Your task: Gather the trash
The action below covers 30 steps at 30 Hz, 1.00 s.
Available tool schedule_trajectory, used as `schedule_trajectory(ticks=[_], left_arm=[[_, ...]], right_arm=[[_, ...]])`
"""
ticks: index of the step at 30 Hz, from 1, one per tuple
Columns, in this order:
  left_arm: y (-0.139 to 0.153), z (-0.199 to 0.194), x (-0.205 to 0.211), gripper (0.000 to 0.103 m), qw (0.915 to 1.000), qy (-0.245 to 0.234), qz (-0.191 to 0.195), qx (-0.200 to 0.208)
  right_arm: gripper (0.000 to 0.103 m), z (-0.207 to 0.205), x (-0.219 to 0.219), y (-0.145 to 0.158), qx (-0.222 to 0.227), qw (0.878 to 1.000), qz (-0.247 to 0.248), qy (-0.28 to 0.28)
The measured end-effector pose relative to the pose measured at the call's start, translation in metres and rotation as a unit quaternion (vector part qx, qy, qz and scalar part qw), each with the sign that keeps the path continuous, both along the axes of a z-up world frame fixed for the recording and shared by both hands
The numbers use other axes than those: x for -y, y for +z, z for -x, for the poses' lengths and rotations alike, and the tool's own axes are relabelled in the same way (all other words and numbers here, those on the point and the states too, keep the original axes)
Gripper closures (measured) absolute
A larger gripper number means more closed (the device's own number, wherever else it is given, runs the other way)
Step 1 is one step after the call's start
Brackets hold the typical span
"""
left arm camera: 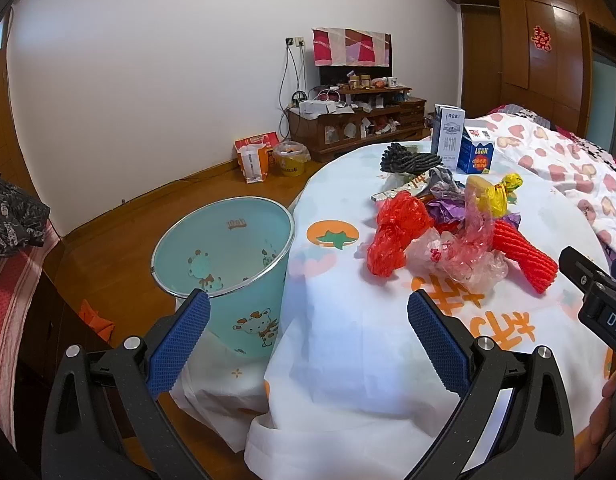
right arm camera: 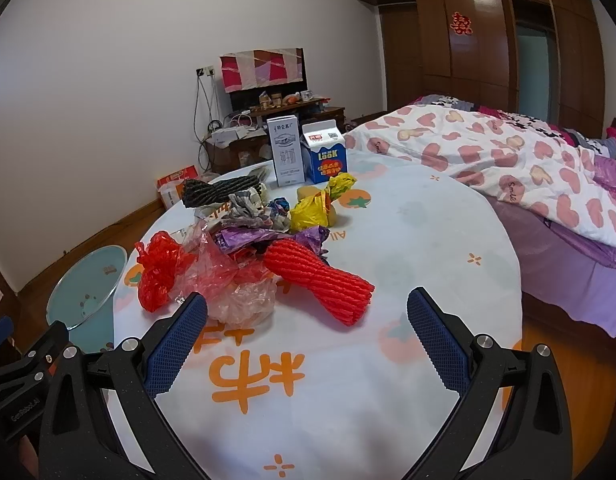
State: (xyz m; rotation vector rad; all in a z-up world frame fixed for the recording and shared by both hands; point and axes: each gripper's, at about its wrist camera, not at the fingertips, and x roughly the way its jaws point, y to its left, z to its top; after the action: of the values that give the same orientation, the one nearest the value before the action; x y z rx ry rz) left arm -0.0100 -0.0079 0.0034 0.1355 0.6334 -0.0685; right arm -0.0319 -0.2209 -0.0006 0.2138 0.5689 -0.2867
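Observation:
A heap of trash lies on the round table: a red foam net sleeve, a red plastic bag, a clear pink bag, a yellow bag, purple wrappers and a dark net. Both views show the same pile, with the red bag and red sleeve in the left one. A light blue bin stands on the floor left of the table. My left gripper hangs open above the table edge beside the bin. Just short of the pile my right gripper is open and empty.
Two cartons stand at the table's far side. A bed with a heart-print quilt lies to the right. A cluttered wooden cabinet and bags on the floor sit by the far wall. A striped cloth surface is at left.

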Motion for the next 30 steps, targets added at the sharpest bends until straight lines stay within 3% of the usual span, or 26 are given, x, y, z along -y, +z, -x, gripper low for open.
schedule_trajectory(ticks=[18,24,27,30], left_arm=[[-0.023,-0.021,0.004,0.006,0.9993,-0.008,-0.001,-0.036],[-0.030,-0.030,0.011,0.006,0.9987,-0.027,-0.001,-0.042],[-0.037,-0.037,0.016,0.006,0.9980,-0.039,-0.008,-0.050],[-0.044,-0.048,0.014,0.006,0.9962,-0.042,0.009,-0.076]], right_arm=[[0.005,-0.009,0.008,-0.016,-0.018,1.000,0.003,-0.005],[0.021,-0.014,0.018,-0.023,-0.026,1.000,0.003,0.001],[0.022,-0.020,0.032,-0.025,-0.031,1.000,0.000,-0.003],[0.022,-0.029,0.047,-0.025,-0.036,0.999,-0.002,-0.007]])
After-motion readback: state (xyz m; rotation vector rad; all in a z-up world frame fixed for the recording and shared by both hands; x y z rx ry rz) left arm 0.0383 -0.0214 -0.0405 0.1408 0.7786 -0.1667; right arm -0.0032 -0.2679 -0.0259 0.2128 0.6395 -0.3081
